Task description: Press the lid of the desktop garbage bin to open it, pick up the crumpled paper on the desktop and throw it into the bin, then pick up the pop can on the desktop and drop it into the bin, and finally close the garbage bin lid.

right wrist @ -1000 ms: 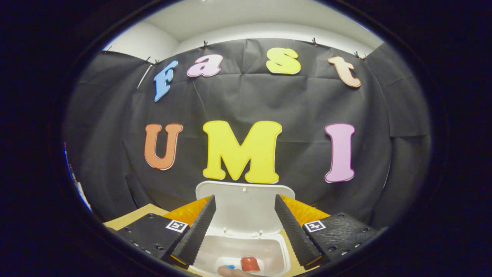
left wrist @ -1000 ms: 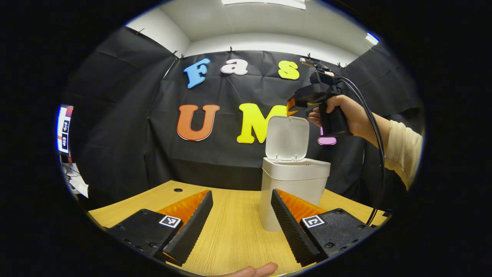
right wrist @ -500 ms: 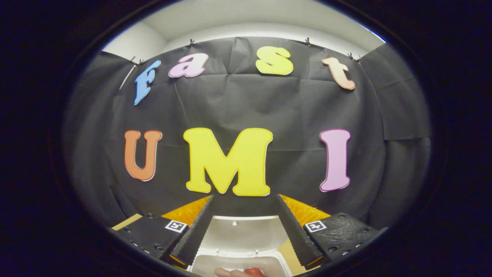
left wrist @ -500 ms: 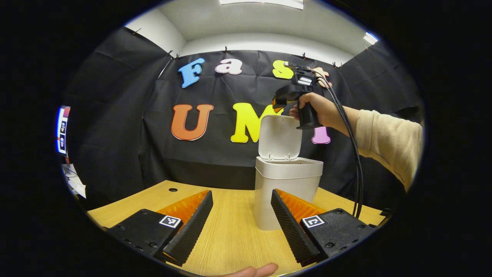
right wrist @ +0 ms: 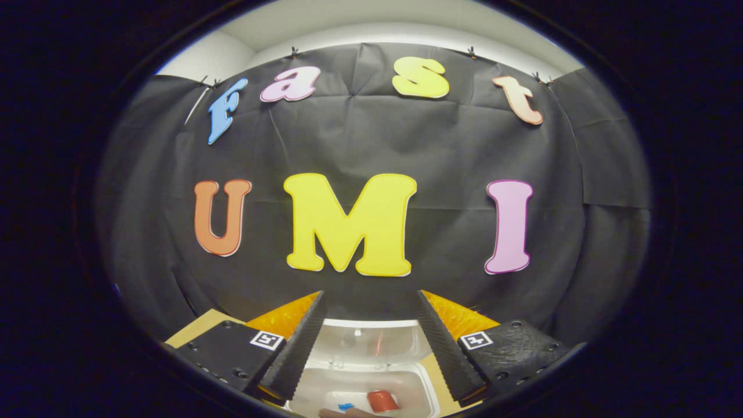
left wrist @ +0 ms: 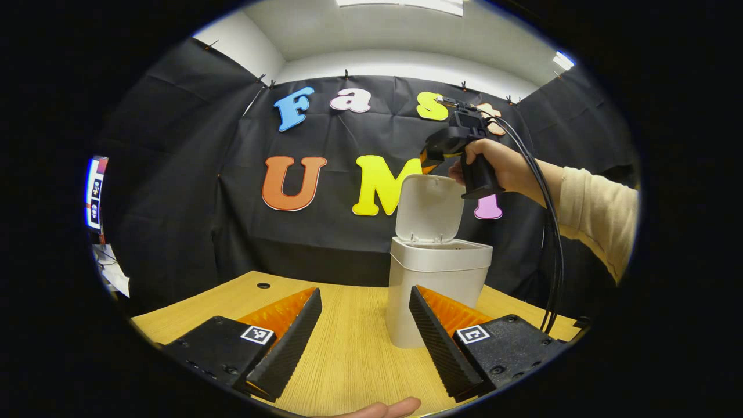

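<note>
The wooden table [left wrist: 348, 348] spans the near part of the left gripper view, a small round hole [left wrist: 264, 285] set in its far left corner; toward the right of the table stands the white garbage bin [left wrist: 432, 290], upright, with its lid [left wrist: 428, 208] swung up and standing near vertical at the bin's far edge; above and just right of the raised lid a hand [left wrist: 505, 165] in a cream sleeve [left wrist: 598, 215] holds the right gripper [left wrist: 432, 159] by its grip, tilted down toward the bin, black cables [left wrist: 548, 232] hanging from it past the bin's right side. In the right gripper view the right gripper [right wrist: 368, 342] looks down over the bin, its fingers spread wide with nothing between them; the open bin [right wrist: 424, 389] lies below and between them, the lid's inner face [right wrist: 371, 342] rising at the far side; inside the bin lies the pop can [right wrist: 382, 400], red, beside something pale with a small blue patch, perhaps the crumpled paper, though I cannot tell. The left gripper [left wrist: 365, 342] hovers low over the near table, released, fingers wide apart and empty; the bin stands just beyond its right finger; a fingertip [left wrist: 389, 407] shows at the bottom edge of that view.
</note>
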A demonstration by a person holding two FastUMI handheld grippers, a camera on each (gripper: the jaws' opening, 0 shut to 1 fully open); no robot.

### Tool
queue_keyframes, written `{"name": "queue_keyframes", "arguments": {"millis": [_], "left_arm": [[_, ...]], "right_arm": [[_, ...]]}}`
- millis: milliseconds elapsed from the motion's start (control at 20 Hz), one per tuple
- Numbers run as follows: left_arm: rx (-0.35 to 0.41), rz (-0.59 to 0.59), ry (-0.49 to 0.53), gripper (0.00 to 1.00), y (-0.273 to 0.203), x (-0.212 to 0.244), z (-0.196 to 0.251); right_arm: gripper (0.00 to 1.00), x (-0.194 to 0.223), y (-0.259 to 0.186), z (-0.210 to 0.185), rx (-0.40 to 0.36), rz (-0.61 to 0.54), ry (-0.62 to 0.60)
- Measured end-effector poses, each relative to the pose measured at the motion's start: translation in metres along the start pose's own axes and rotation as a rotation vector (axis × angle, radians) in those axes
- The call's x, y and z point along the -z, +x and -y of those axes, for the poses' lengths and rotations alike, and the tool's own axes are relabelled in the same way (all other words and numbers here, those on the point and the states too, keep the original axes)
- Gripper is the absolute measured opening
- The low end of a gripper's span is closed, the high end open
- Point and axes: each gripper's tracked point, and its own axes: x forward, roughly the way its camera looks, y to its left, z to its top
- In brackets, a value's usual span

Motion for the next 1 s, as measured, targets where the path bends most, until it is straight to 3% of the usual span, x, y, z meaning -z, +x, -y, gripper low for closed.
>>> {"name": "queue_keyframes", "arguments": {"millis": [500,700,750,1000], "left_arm": [[-0.017,0.004,0.026,0.98,-0.007,-0.005,0.0],[-0.034,-0.009,0.029,0.98,-0.006,-0.002,-0.006],[-0.032,-0.012,0.026,0.98,-0.006,-0.001,-0.006],[-0.049,-0.021,0.037,0.98,-0.003,0.003,-0.011]], "right_arm": [[0.94,0.038,-0.036,-0.002,-0.03,-0.115,-0.036],[0.94,0.069,-0.044,0.0,-0.057,-0.22,-0.021],[0.98,0.076,-0.045,0.001,-0.058,-0.244,-0.019],[0.94,0.111,-0.053,-0.005,-0.127,-0.375,0.069]]}}
